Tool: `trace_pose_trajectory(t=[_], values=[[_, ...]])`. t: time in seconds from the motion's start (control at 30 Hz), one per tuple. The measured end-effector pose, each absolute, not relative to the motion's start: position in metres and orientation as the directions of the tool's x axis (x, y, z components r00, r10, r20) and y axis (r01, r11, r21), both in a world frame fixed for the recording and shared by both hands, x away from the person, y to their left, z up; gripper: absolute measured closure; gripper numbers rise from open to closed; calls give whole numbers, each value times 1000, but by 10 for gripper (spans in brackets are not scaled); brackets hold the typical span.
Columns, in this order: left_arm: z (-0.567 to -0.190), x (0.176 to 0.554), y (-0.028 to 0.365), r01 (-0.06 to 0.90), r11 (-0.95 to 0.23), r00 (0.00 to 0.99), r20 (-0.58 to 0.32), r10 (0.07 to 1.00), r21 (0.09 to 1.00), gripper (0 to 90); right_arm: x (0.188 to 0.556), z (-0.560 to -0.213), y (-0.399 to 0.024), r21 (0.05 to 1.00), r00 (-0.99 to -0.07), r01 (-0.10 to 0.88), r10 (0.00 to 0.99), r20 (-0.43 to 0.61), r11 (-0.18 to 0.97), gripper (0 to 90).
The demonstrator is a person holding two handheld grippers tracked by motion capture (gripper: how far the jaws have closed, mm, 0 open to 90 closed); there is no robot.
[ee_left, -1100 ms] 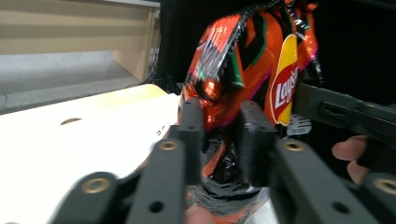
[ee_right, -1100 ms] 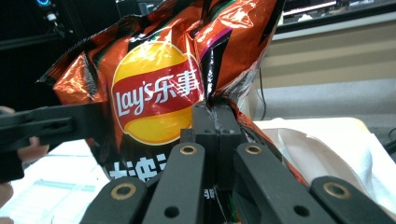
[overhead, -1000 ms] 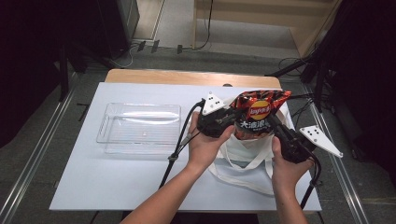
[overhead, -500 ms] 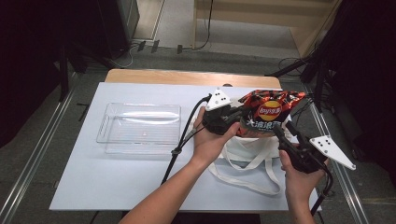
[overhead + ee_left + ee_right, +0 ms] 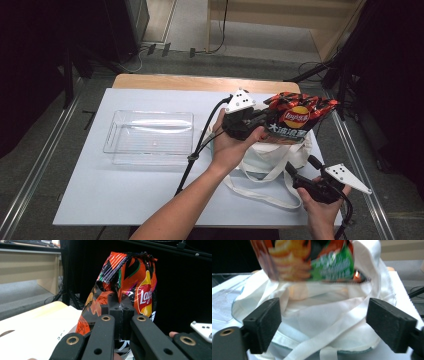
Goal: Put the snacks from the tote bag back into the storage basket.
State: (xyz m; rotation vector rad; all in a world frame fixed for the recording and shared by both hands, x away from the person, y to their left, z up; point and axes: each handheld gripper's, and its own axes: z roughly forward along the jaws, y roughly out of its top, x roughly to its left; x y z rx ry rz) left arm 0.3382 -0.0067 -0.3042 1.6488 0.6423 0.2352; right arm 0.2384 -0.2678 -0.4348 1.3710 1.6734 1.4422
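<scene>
A red and black Lay's chip bag [image 5: 300, 117] hangs above a white cloth tote bag [image 5: 272, 155] at the table's right. My left gripper [image 5: 262, 124] is shut on the chip bag's left edge; in the left gripper view the jaws [image 5: 121, 315] pinch the crimped foil of the chip bag [image 5: 135, 282]. My right gripper [image 5: 302, 166] sits lower, near the front right edge, apart from the chip bag. Its jaws have just been opening and stand wide [image 5: 322, 322], facing the tote bag [image 5: 324, 312], pads pressing nothing. The chip bag's bottom [image 5: 312, 262] hangs above the tote.
A clear plastic tray [image 5: 150, 137] lies left of centre on the white table cover [image 5: 125, 195]. The tote's long straps [image 5: 260, 192] trail toward the front edge. Cables run from both grippers. Metal rails flank the table; a wooden desk stands behind.
The right gripper let go of the chip bag, opened, and dropped toward the front right. The left gripper keeps hold of the bag, now slightly higher and further right.
</scene>
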Motion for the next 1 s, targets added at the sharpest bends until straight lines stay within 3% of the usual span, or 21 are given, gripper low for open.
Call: trace_pose_trajectory(t=[0.4, 1.0], values=[[-293, 331, 19, 233, -70, 823, -158, 546, 970, 900, 240, -445, -263, 932, -363, 357, 911, 196, -58, 89], [-288, 324, 75, 235, -54, 798, -161, 580, 970, 900, 240, -448, -258, 932, -359, 361, 917, 174, -36, 89]])
